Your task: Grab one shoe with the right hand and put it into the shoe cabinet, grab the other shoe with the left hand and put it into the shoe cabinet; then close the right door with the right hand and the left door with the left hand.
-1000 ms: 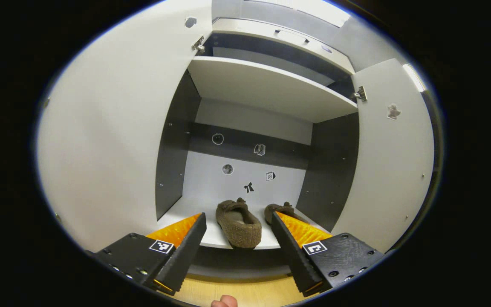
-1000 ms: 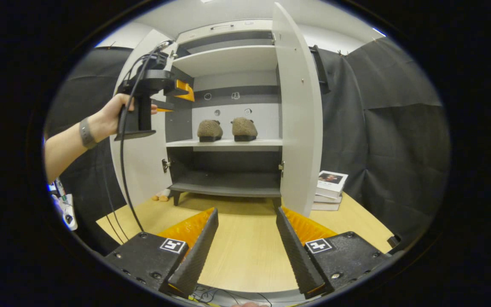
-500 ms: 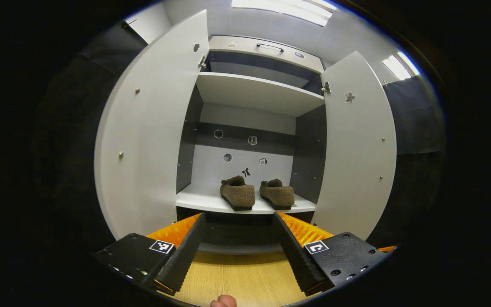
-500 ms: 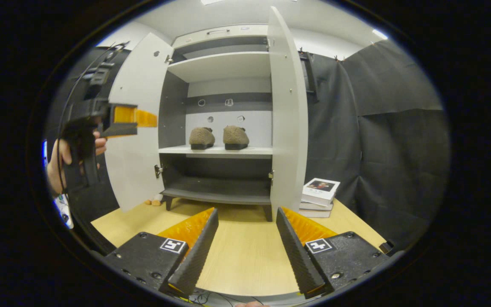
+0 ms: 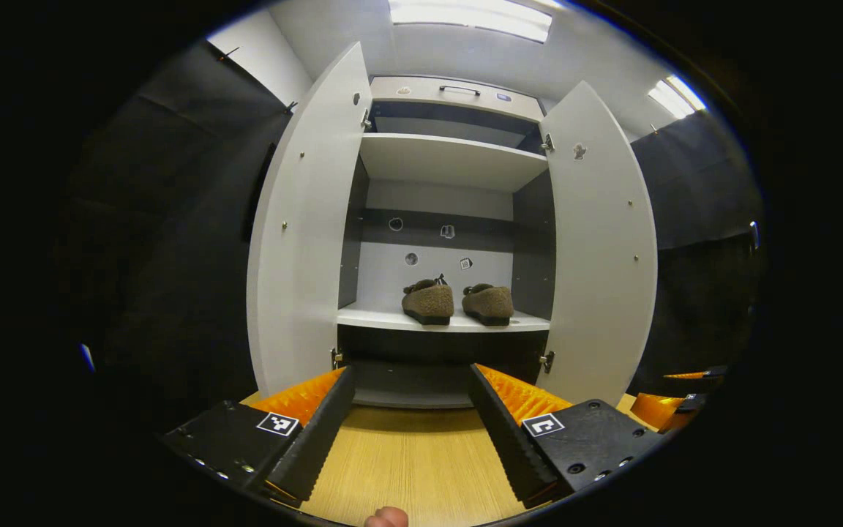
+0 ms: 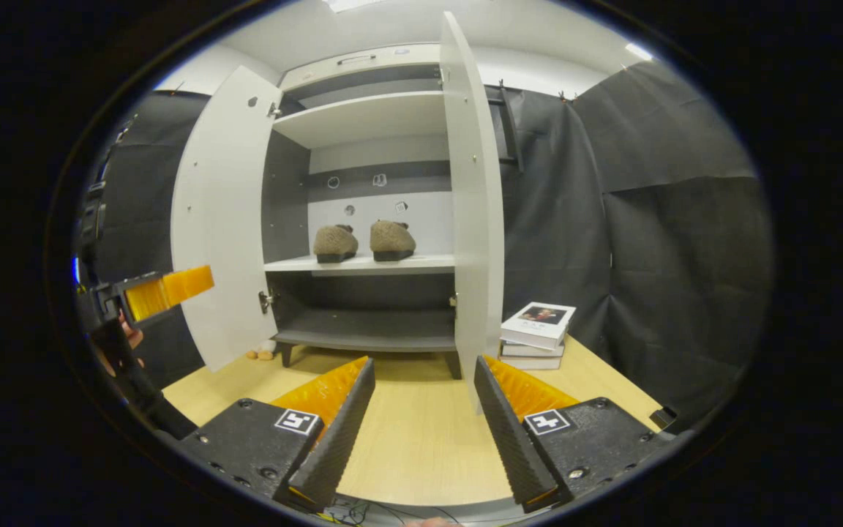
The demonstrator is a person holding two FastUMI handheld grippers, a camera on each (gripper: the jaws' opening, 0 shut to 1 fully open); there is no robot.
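Brown fleecy shoes (image 5: 458, 302) sit paired on the shoe cabinet (image 5: 451, 157) shelf as the left gripper (image 5: 410, 432), jaws released and empty, backs away over the worktop (image 5: 410, 461), leaving both doors to close.

Shoe cabinet (image 5: 451, 157) stands on the table (image 5: 407, 468), both doors swung out. Two shoes sit side by side on its middle shelf (image 5: 385, 319): left shoe (image 5: 429, 300), right shoe (image 5: 489, 302), close together, toward the shelf's right half. Left door (image 5: 304, 219) and right door (image 5: 601, 241) flank the opening. Stack of books (image 6: 538, 333) lies on the table just right of the cabinet, behind the right door.
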